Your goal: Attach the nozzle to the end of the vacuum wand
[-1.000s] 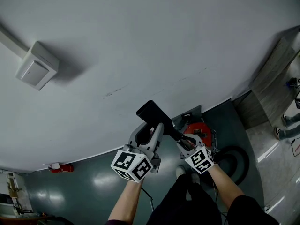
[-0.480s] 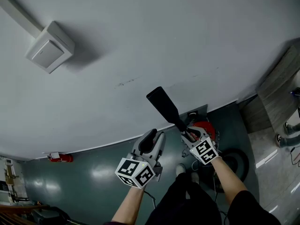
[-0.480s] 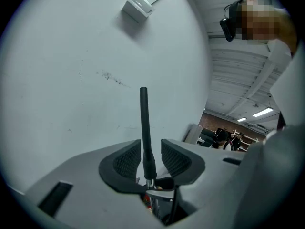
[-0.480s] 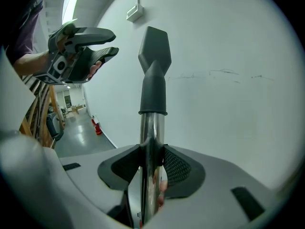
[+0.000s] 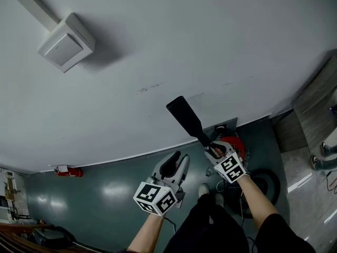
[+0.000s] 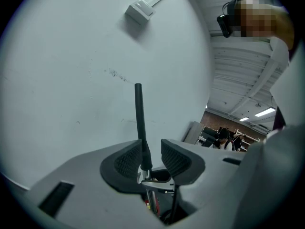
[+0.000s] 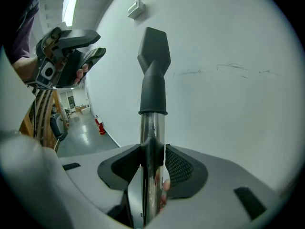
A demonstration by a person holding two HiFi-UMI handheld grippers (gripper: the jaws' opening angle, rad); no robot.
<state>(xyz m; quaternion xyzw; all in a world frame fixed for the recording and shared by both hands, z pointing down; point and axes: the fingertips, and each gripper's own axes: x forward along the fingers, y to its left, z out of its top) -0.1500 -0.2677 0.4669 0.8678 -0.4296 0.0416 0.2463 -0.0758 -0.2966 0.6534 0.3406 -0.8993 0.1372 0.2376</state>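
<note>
Pretty flat, dim-ish light overall. The wall box (image 5: 66, 42) throws a soft shadow to its right, the glossy floor (image 5: 108, 196) shows pale glare patches, and the chrome wand (image 7: 151, 137) carries reflections. Heavy fisheye bending at the edges; both gripper views have black rounded corners.

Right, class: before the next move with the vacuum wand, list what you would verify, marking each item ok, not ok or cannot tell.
1. Is the nozzle on the wand end? Ok, its collar meets the chrome tube.
2. Does the right claw grip the wand? Ok, the pads press on the tube.
3. Is the left claw free? Ok, its jaws stand apart and grip nothing.
4. Is the nozzle clear of the wall? Cannot tell.
5. Is the nozzle locked tight? Cannot tell.
</note>
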